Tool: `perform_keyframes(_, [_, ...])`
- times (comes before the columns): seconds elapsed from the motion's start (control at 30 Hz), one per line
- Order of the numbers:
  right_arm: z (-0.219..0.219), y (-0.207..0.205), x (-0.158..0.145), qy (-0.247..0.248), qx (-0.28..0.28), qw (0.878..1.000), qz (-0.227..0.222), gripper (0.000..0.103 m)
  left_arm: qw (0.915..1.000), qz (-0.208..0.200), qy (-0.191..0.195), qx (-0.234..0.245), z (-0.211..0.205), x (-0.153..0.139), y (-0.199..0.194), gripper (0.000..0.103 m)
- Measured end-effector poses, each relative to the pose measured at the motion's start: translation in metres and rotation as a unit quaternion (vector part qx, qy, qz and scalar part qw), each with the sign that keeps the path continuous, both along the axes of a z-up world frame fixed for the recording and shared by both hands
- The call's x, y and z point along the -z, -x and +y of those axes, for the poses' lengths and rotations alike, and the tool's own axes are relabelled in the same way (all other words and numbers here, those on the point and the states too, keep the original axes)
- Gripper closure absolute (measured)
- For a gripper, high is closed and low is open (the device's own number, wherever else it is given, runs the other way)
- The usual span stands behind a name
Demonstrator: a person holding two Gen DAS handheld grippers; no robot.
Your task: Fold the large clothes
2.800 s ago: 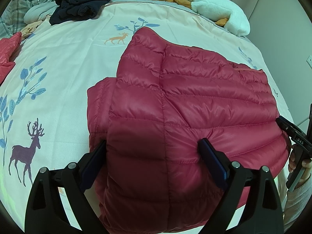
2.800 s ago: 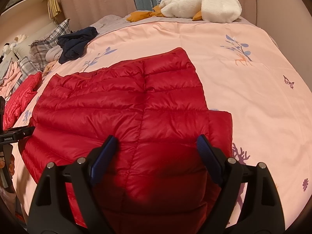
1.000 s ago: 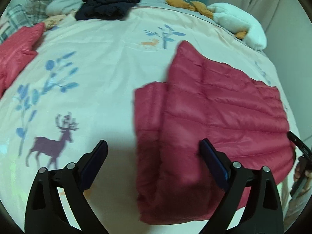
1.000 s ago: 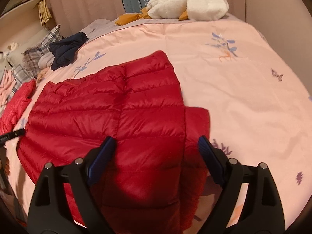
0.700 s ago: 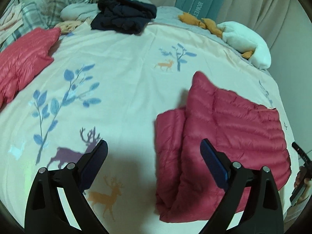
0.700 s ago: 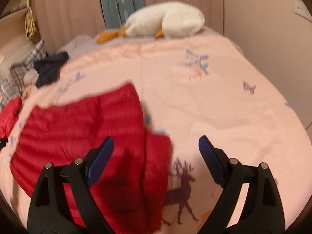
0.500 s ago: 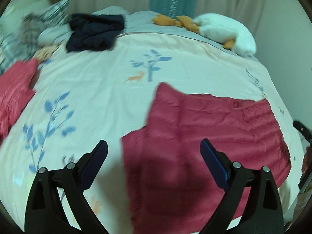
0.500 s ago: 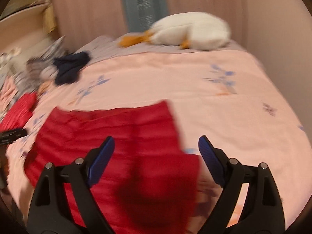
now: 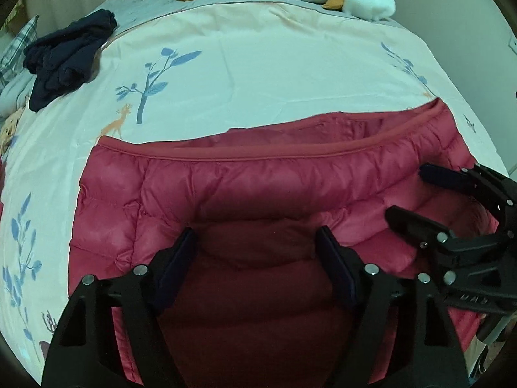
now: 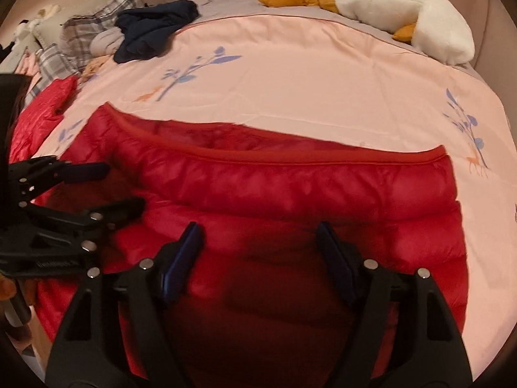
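Note:
A red quilted down jacket [image 9: 245,194] lies flat on the bed, its piped hem edge running across the far side; it also shows in the right wrist view [image 10: 290,200]. My left gripper [image 9: 257,245] is open and empty, hovering over the near part of the jacket. My right gripper [image 10: 258,242] is open and empty over the jacket too. Each gripper shows in the other's view, the right gripper [image 9: 410,194] at the right and the left gripper [image 10: 119,187] at the left, both open above the jacket's sides.
A pale bedspread [image 9: 258,64] with tree and deer prints covers the bed. A dark navy garment [image 9: 64,58] lies far left, a white plush goose [image 10: 410,9] at the far edge, another red garment [image 10: 42,113] and plaid pillows at left.
Both grippers swung away over the bedspread and came back over the jacket. They now face its hem edge and sit close side by side, both still open.

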State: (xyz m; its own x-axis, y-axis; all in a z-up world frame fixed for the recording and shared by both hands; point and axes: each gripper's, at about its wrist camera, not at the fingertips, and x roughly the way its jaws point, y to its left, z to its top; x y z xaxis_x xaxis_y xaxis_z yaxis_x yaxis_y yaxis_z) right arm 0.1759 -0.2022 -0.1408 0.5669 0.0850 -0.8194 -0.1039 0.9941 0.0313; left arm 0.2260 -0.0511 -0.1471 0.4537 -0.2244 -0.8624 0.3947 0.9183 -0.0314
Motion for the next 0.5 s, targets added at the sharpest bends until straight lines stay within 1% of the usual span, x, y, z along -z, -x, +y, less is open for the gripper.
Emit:
perform_keyframes(0.07, [-0.011,-0.002,0.001,-0.007,0.013,1.000,-0.001,0.028,0.9999,-0.002,0.003,-0.011,0.007,0.002,-0.007,0.020])
perform_keyframes(0.2, [-0.038,-0.004,0.000,-0.028,0.041,0.999,-0.006,0.029,0.9988,0.007,0.028,-0.039,0.028,0.001,-0.018,0.020])
perform_keyframes(0.23, [-0.046,-0.005,-0.001,-0.036,0.047,0.998,-0.005,0.031,0.9985,0.007,0.031,-0.044,0.031,0.000,-0.019,0.020])
perform_keyframes(0.3, [-0.057,-0.006,-0.002,-0.050,0.054,0.997,-0.004,0.040,0.9979,0.004,0.031,-0.056,0.041,-0.001,-0.021,0.020])
perform_keyframes(0.33, [-0.061,-0.006,-0.003,-0.058,0.058,0.997,-0.003,0.041,0.9976,0.006,0.037,-0.059,0.046,-0.002,-0.022,0.020])
perform_keyframes(0.37, [-0.064,-0.007,-0.004,-0.061,0.060,0.996,-0.003,0.042,0.9975,0.004,0.034,-0.062,0.047,-0.002,-0.023,0.020])
perform_keyframes(0.43, [-0.068,-0.005,-0.006,-0.067,0.062,0.996,-0.004,0.042,0.9972,-0.008,0.017,-0.072,0.051,-0.005,-0.022,0.020])
perform_keyframes(0.5, [-0.067,-0.004,-0.006,-0.063,0.062,0.996,-0.005,0.042,0.9970,-0.007,0.017,-0.075,0.057,-0.006,-0.022,0.020])
